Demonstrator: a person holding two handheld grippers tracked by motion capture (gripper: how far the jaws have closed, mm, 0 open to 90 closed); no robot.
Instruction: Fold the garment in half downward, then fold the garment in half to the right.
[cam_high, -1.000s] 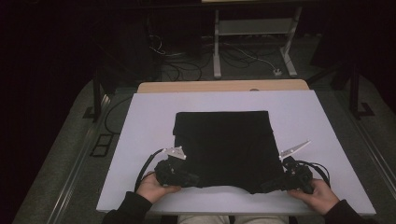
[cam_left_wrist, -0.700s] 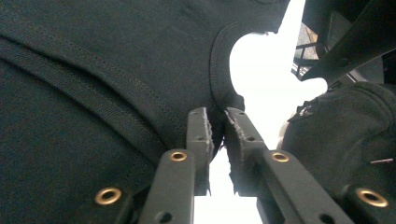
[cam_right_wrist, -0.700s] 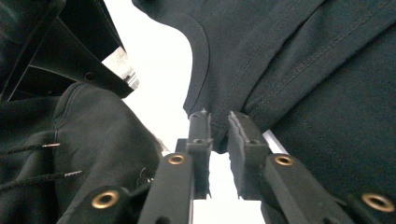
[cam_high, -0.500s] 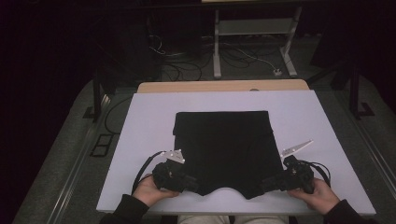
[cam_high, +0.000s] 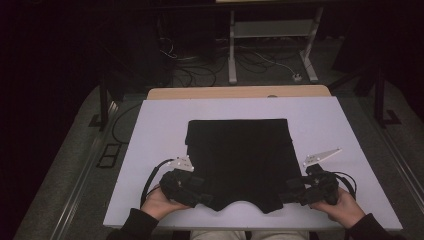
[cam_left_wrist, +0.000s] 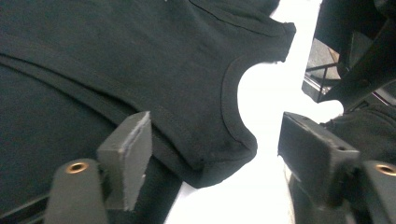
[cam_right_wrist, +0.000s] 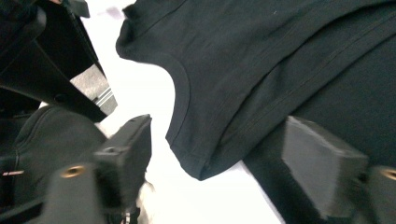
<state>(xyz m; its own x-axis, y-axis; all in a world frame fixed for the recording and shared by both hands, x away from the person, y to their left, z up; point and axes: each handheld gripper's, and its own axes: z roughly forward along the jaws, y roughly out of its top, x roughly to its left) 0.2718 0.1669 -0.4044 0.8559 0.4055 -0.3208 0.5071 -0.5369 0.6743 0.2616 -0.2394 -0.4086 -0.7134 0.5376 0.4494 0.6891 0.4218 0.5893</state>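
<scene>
A black T-shirt (cam_high: 240, 160) lies folded flat on the white table (cam_high: 160, 130), its curved neckline at the near edge. My left gripper (cam_high: 200, 192) sits at the shirt's near left corner. Its jaws have just been opening and now stand open, with the shoulder corner (cam_left_wrist: 210, 158) lying loose between them (cam_left_wrist: 215, 140). At the near right corner my right gripper (cam_high: 292, 195) has also just been opening. The other shoulder corner (cam_right_wrist: 205, 158) rests untouched between its parted jaws (cam_right_wrist: 219, 144). A hand holds each gripper from the table's near edge.
Bare white tabletop surrounds the shirt on the left, right and far sides. A wooden table edge (cam_high: 235, 92) runs behind the white surface. Beyond it stand a metal frame (cam_high: 270, 35) and floor cables (cam_high: 200, 60) in the dark.
Both grippers went from shut on the shirt's near corners to open. The near edge of the shirt has settled flat, and the neckline curve now shows. The hands have hardly shifted.
</scene>
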